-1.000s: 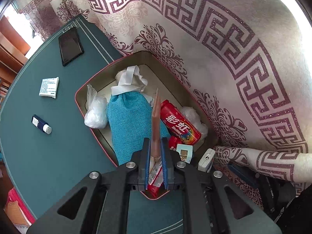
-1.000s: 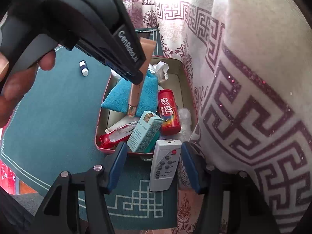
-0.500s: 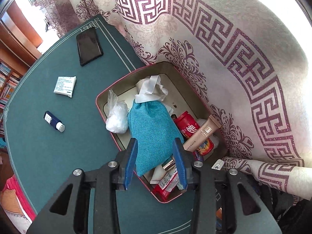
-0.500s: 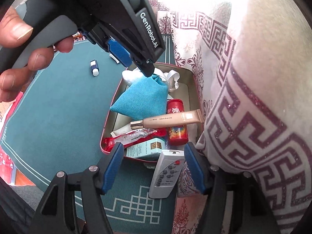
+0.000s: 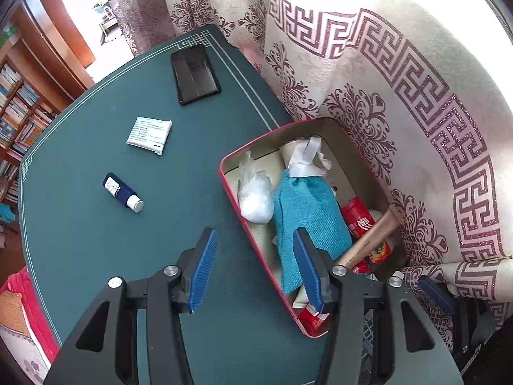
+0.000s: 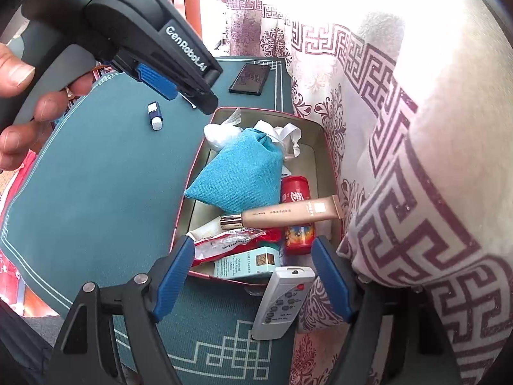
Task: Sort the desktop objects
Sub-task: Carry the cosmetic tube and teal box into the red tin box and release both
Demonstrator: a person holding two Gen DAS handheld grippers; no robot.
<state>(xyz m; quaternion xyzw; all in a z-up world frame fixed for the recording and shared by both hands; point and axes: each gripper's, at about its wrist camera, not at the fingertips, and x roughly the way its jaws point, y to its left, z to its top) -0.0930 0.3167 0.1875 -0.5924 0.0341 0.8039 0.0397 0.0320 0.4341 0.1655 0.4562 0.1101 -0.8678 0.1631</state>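
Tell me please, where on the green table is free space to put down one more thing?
The widest bare patch of the table lies between the small blue bottle and the red-rimmed box. Another lies between the white packet and the box. The box itself is crowded.

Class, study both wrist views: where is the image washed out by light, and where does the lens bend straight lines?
Left wrist view: the upper right of the curtain is blown out white, and the green table edge curves like a bow. Right wrist view: glare wipes out the top centre behind the curtain, while the left gripper looms oversized close to the lens.
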